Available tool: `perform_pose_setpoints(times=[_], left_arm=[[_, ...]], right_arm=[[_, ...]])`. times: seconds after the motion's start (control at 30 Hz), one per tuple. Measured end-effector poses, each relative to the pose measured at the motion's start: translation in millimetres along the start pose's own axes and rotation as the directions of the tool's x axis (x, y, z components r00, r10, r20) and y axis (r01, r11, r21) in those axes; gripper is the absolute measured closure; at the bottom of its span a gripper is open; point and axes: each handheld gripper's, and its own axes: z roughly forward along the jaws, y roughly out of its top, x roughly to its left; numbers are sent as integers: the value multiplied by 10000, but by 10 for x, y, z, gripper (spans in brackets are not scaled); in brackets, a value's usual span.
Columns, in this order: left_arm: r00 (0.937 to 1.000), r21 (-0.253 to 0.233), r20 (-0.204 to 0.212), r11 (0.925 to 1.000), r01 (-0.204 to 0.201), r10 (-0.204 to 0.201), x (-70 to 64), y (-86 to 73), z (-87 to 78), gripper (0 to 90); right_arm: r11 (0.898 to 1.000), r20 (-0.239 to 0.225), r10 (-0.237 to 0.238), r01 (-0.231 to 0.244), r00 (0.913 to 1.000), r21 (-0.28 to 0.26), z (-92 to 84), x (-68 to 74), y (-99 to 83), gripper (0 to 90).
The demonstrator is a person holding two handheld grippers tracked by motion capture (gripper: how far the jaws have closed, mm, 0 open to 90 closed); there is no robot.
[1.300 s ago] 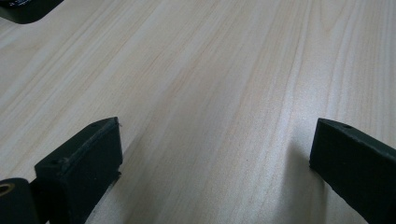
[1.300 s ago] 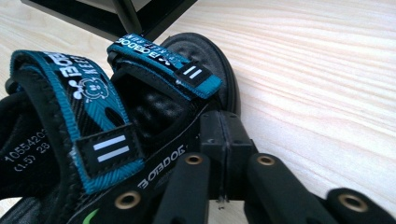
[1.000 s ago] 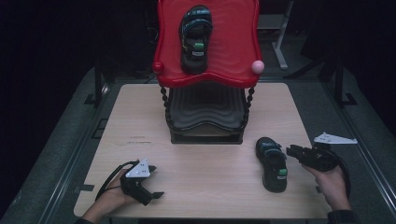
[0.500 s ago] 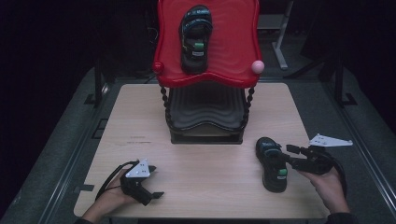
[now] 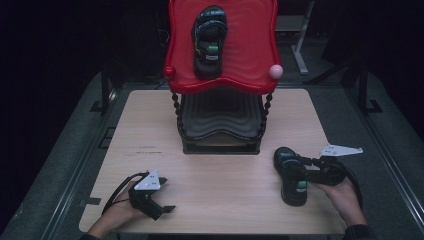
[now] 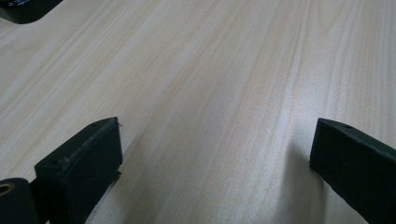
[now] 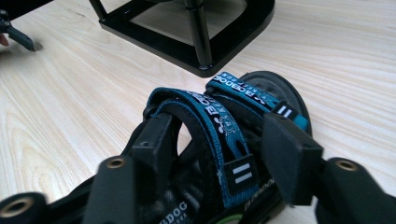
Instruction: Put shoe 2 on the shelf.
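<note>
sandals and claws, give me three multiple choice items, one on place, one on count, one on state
1. Where does the sandal by the right claw lie?
A. on the table, right of the rack's base
B. on the red top shelf
C. on the floor

2. How many sandals are in the high view?
A. one
B. two
C. four

3. How do the left claw's jaws stand?
A. clamped on a sandal
B. apart over bare wood
C. shut on a strap

Answers: 1 A, the high view shows it on the table right of the rack. 2 B, a second sandal lies on the red shelf. 3 B, the left gripper view shows wood grain alone between the jaws.
</note>
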Motion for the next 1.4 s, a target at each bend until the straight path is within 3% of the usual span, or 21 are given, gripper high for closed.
perform_pose_setpoints(times=[0.23,0.37,0.6,1.07,1.4], left_arm=[[10000,10,-4,10000,-26,26,0,0,0,21],[10000,2,7,10000,-5,5,1,0,-1,21],[10000,56,-8,10000,-72,72,-1,1,-2,21],[10000,63,-22,9999,-78,78,-2,1,-1,20],[10000,74,-12,9999,-78,79,-1,2,-2,20]], right_arm=[[9995,-239,-163,156,9996,-261,-4,-15,2,652],[9991,-496,-162,142,9986,-408,-27,-25,-4,674],[9974,-519,-87,50,9986,-721,-89,-15,44,673],[9854,-367,-405,339,9985,-1671,-346,158,466,673],[9719,-415,-877,763,9953,-2228,-521,280,880,675]])
